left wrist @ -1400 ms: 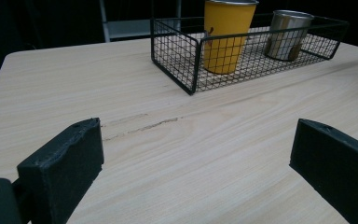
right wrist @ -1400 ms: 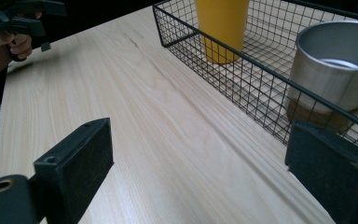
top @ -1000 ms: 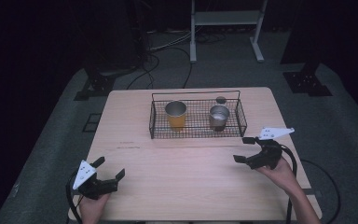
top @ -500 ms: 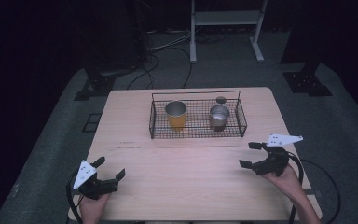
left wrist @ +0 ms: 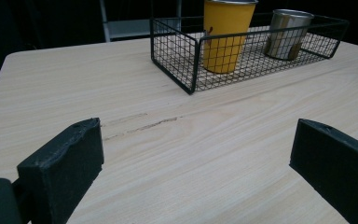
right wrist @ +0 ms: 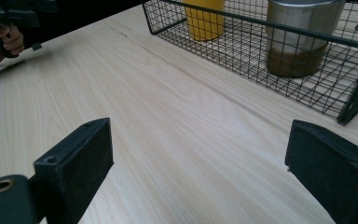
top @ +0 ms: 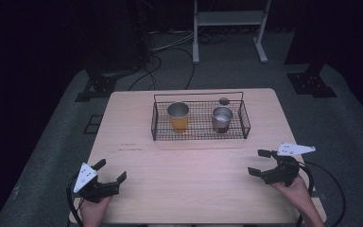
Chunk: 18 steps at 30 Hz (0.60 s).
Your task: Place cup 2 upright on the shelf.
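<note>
In the high view a pale wooden table (top: 189, 179) sits in the middle of the frame on a grey floor mat (top: 52, 156), with a dark room around it, cables on the floor at the top and a white metal stand (top: 227, 19) at the upper edge. A black wire basket (top: 199, 135) stands on the far half of the table, holding a yellow cup (top: 178, 116) on its left and a steel cup (top: 222, 119) on its right, the two well apart. The left gripper (top: 111, 171) lies at the lower left of the table, its jaws spread and empty; the right gripper (top: 259, 162) sits at the lower right, jaws likewise spread with nothing between them. In the left gripper view the wood grain fills the lower frame, a dark scuff line (left wrist: 140, 123) crosses the centre, and the basket (left wrist: 175, 60) with both cups is at the top. In the right gripper view the basket (right wrist: 307, 35) occupies the upper right, the steel cup (right wrist: 303, 32) nearest, and the other hand (right wrist: 2, 39) is at the upper left.
</note>
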Each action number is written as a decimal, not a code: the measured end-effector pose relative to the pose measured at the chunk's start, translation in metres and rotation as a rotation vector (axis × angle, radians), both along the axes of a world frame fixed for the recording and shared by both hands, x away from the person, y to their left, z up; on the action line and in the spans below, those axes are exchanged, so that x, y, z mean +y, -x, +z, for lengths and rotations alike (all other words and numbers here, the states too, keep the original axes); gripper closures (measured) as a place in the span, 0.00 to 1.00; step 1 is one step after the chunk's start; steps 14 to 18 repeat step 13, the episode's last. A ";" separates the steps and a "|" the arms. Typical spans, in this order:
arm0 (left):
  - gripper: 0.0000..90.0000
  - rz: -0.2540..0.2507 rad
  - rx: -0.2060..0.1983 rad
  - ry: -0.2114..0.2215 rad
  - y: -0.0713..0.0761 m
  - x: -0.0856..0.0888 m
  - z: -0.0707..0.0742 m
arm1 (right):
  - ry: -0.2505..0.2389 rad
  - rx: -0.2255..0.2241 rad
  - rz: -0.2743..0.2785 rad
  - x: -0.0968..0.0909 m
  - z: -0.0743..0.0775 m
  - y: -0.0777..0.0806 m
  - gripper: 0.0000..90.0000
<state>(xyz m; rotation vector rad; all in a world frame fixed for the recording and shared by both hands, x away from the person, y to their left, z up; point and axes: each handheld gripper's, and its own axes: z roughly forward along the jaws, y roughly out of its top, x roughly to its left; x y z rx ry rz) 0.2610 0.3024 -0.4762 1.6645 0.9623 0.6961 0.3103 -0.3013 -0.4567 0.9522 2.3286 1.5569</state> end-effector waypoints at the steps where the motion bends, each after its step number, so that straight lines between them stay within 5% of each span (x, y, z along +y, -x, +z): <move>1: 0.02 -0.001 -0.001 0.001 0.000 0.000 0.000 | -0.005 0.001 -0.005 -0.001 -0.001 0.001 0.07; 18: 0.02 -0.004 0.002 -0.002 -0.001 -0.001 0.000 | -0.007 -0.005 -0.038 -0.006 -0.011 0.012 0.07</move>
